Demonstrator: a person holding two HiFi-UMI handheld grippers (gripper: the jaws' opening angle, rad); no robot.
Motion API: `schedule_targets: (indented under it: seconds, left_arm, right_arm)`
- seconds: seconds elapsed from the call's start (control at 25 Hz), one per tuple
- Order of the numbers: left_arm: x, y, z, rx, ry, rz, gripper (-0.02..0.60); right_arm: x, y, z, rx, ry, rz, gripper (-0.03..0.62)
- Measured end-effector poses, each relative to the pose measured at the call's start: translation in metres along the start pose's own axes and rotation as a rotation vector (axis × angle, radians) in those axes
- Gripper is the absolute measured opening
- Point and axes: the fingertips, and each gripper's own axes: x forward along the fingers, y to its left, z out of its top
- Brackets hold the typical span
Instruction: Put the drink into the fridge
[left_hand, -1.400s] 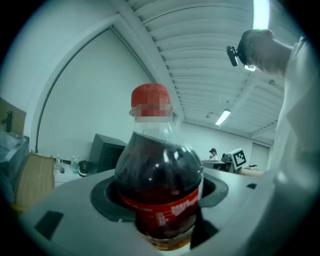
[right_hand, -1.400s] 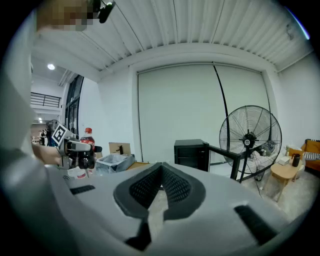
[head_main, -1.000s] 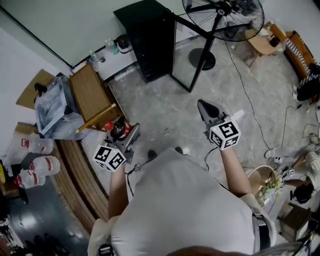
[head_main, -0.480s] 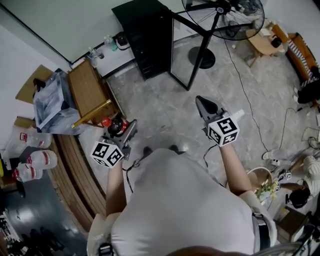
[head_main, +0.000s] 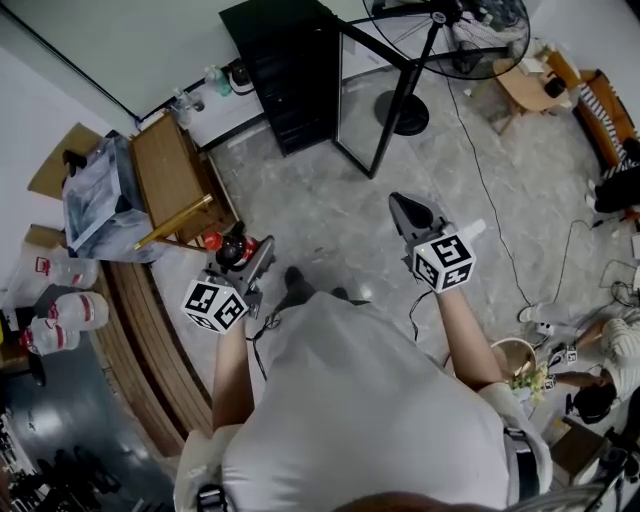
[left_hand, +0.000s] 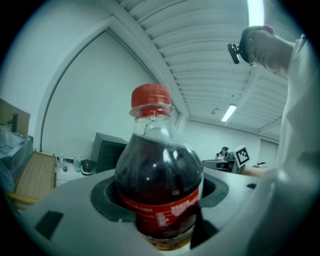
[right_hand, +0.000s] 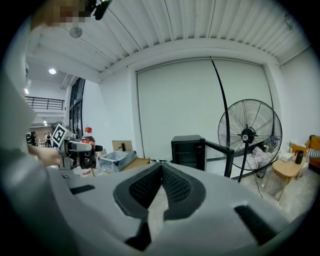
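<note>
Dark cola in a clear plastic bottle with a red cap (left_hand: 159, 175) stands upright, pinched at its labelled waist by the left gripper (head_main: 238, 260). The right gripper (right_hand: 161, 167) is pressed together and empty. Across the floor, the small black fridge (head_main: 290, 70) has its glass door (head_main: 362, 110) open. Carry the bottle level, clear the door's edge, and aim well inside.

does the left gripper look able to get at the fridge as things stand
Likely yes, after stepping closer. The fridge has its door open, nothing stands on the floor between, and the fan is off to one side. The left gripper, shut on the bottle, is well short of it.
</note>
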Motion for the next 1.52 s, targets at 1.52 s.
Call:
schedule_targets:
  seconds: [1.52]
  left_arm:
    - [0.17, 0.182, 0.032, -0.023, 0.069, -0.181, 0.307]
  right_arm:
    - [0.228, -0.063, 0.041, -0.025, 0.117, -0.085, -0.003]
